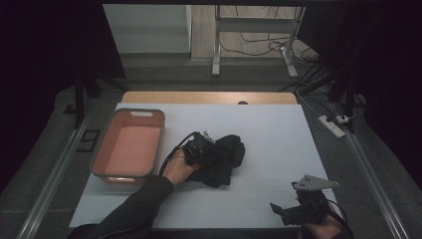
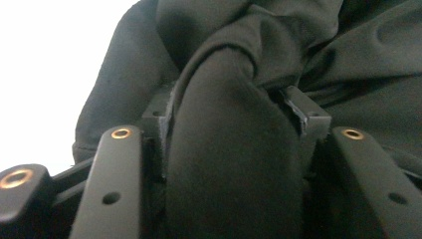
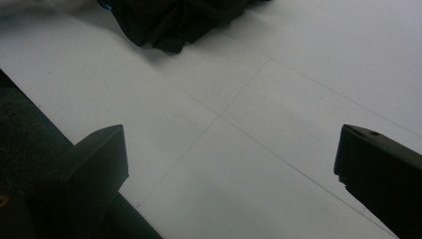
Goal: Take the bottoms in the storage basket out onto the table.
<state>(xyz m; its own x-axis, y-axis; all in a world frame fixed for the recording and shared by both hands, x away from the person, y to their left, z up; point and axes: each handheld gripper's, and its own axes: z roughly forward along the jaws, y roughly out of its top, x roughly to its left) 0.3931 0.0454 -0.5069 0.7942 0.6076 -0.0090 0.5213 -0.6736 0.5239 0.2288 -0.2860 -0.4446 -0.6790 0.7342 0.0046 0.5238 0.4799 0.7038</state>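
White table cover [image 1: 278, 134] fills the middle of the frame, wood edge at its top, cables on the floor behind. Black cloth [image 1: 224, 157] sits mid-frame, bunched between the left gripper [image 1: 206, 149] (a fold fills its jaws). Right gripper [image 1: 293, 211], lower right, spread wide. Pink bin [image 1: 128, 147] sits left.

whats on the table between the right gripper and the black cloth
Nothing: the stretch of white table between the right gripper and the black cloth is bare, seen in the right gripper view and also in the high view.
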